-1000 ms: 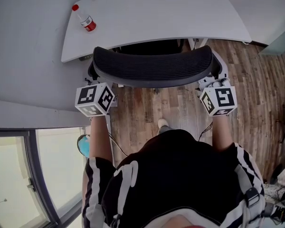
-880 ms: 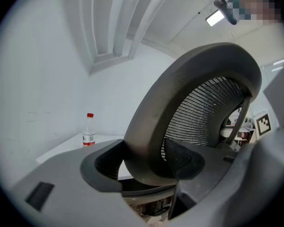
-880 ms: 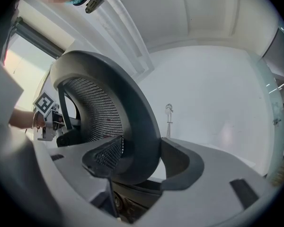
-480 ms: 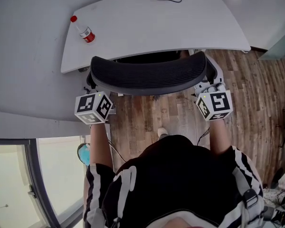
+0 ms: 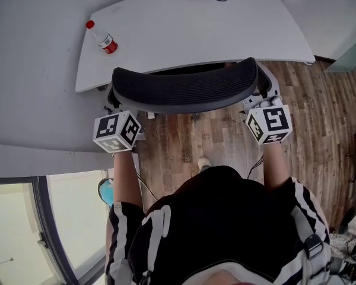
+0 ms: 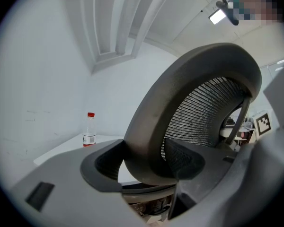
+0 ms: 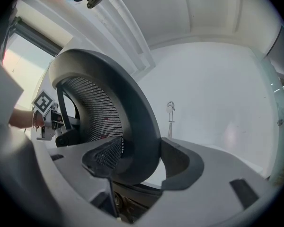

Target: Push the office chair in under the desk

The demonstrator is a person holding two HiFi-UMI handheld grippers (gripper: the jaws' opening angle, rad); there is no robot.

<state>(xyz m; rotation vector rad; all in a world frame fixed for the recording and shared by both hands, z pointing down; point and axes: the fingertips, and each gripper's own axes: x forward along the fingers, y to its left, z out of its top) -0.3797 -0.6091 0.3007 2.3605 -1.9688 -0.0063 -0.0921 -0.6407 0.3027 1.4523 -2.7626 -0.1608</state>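
- Office chair (image 5: 187,88), black with a curved mesh backrest, stands at the near edge of the white curved desk (image 5: 190,28); its seat is hidden under the desktop and backrest
- It faces the desk, away from me; the backrest's long axis runs left to right along the desk edge, both ends curving toward the desk
- My left gripper (image 6: 142,161) is clamped on the left end of the backrest rim, one jaw pressed on each side of it
- My right gripper (image 7: 142,160) grips the right end of the rim the same way
- A clear plastic bottle with a red cap (image 5: 102,36) stands on the desk's left part, apart from the chair
- Brown wood-plank floor (image 5: 219,138) shows between the backrest and my body
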